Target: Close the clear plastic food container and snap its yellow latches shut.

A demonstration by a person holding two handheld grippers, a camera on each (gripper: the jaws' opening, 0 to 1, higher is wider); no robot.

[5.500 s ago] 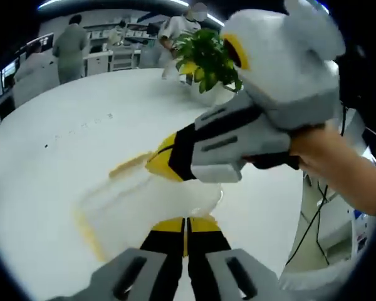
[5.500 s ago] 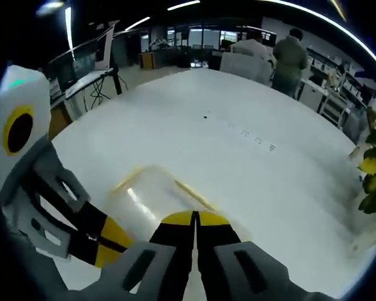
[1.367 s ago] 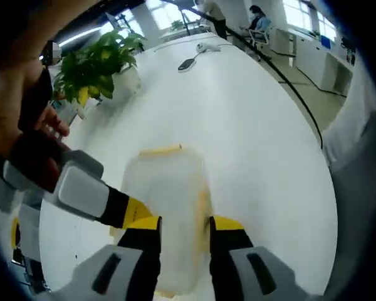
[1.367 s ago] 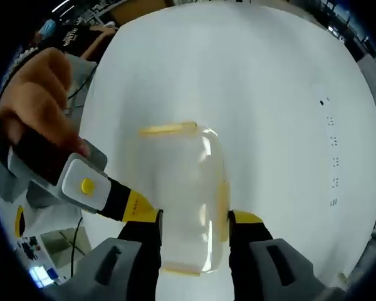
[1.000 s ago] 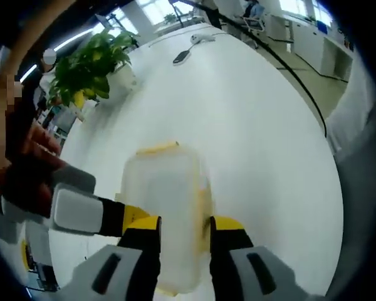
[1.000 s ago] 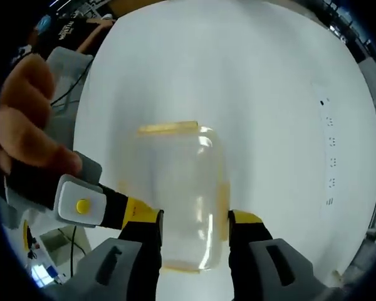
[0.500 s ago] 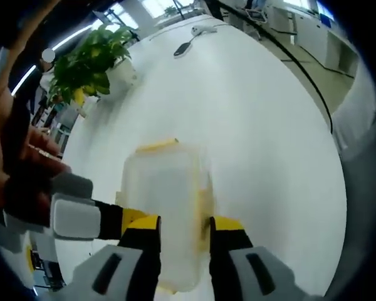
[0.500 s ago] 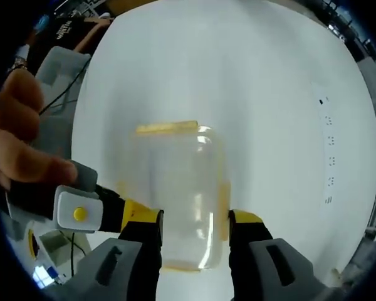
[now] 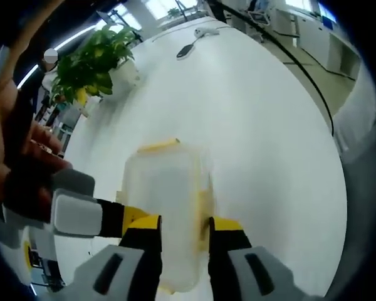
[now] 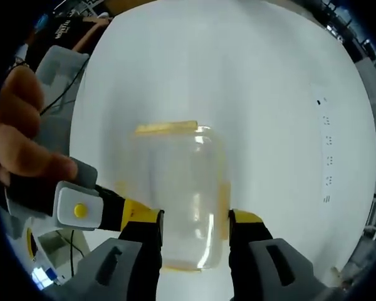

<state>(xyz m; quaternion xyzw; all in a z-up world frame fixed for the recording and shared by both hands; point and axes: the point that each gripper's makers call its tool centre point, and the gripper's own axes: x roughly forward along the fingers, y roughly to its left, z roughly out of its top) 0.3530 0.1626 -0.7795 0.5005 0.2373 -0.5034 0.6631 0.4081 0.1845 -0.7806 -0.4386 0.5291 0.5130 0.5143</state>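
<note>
The round white table [image 10: 257, 81] carries the clear food container [image 10: 178, 197], lid down, its long axis running away from the jaws in both views. In the right gripper view the right gripper [image 10: 194, 221] stands with jaws apart, straddling the container's near end, one tip at each long side. In the left gripper view the left gripper [image 9: 183, 224] does likewise, the pair apparently facing opposite ends. A yellow latch [image 10: 166, 128] shows at the far end, another [image 10: 223, 200] along the right side; whether they are snapped I cannot tell.
</note>
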